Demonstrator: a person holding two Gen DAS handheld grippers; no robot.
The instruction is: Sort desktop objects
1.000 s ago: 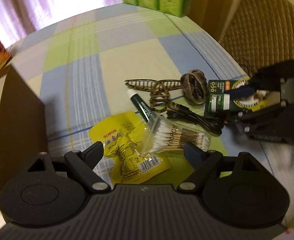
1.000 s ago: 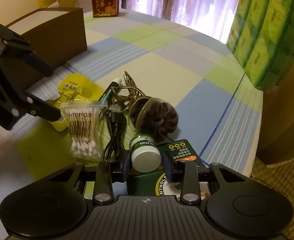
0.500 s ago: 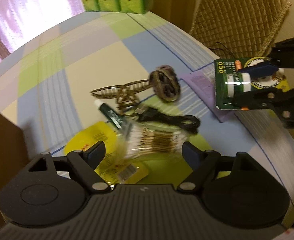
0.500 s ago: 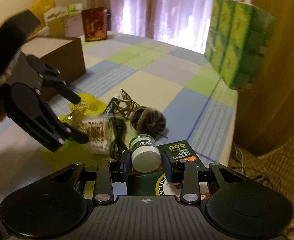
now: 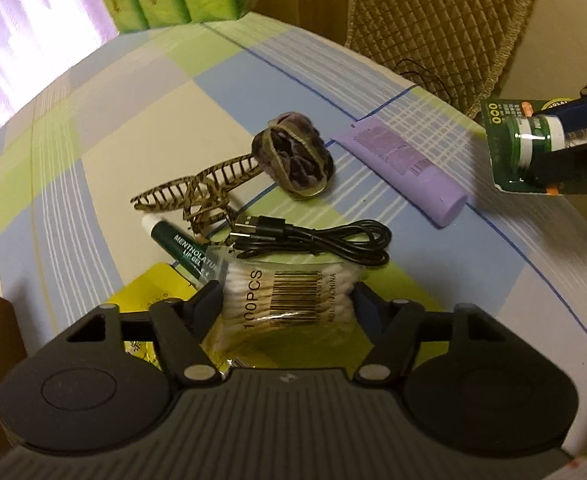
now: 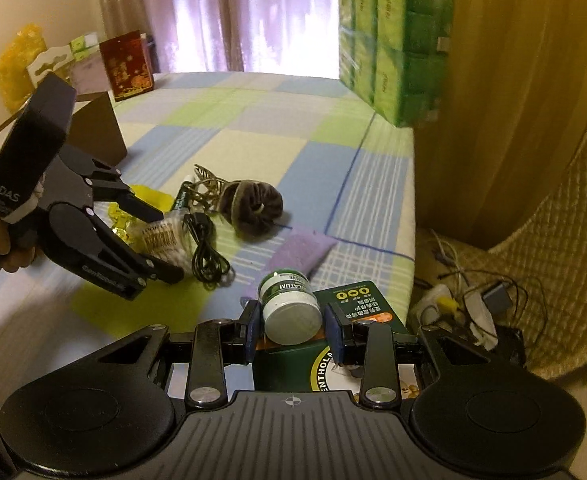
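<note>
Straddling the cotton swab pack point(image 5: 289, 300) with my left gripper point(image 5: 287, 294), jaws wide and not yet closed, while my right gripper point(image 6: 293, 326) clamps the balm jar point(image 6: 291, 310) lifted at three o'clock; cable point(image 5: 317, 240), scrunchie point(image 5: 293, 164), hair clip point(image 5: 197, 192) and purple tube point(image 5: 405, 164) remain unsorted.

Dim room, backlit curtains point(image 6: 197, 16) — fisheye edges

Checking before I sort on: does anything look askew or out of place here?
Nothing spilled or damaged. The pile is just jumbled: the black USB cable lies across the cotton swab pack, and the lip gel tube is partly tucked under that pack.
</note>
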